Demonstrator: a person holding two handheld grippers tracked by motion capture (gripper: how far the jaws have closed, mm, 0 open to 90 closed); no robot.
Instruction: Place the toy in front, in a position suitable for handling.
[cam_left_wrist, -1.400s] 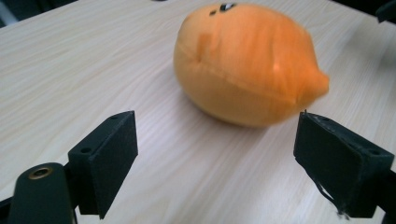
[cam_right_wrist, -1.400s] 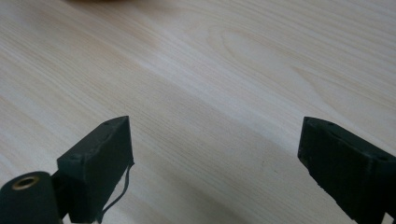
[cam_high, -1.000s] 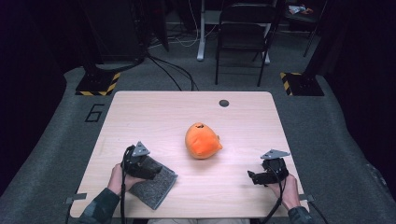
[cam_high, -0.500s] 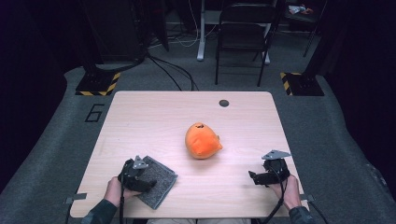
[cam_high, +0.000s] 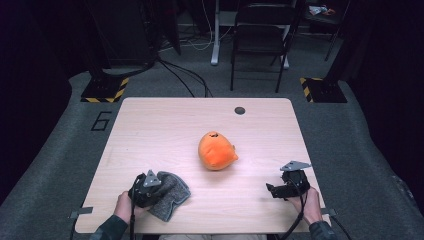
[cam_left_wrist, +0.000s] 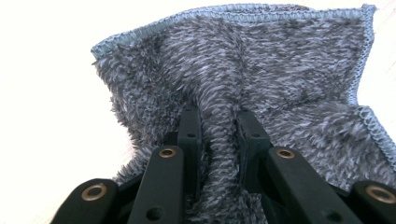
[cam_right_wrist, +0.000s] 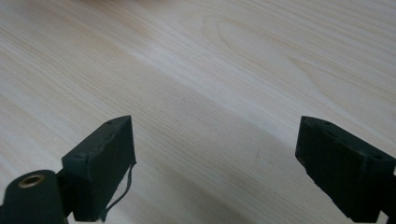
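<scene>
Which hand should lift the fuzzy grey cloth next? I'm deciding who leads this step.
Left. The left gripper has just been closing and now pinches a fold of the fuzzy grey cloth between its jaws. The right gripper stands open over bare wooden table, apart from the cloth.

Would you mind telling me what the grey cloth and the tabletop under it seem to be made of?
The grey cloth looks like fluffy microfibre or terry: long mottled pile, with a stitched light-blue hem. The tabletop looks like pale wood or a wood-print laminate: fine straight grain lines and a smooth, slightly glossy face. Which of the two is unclear.
</scene>
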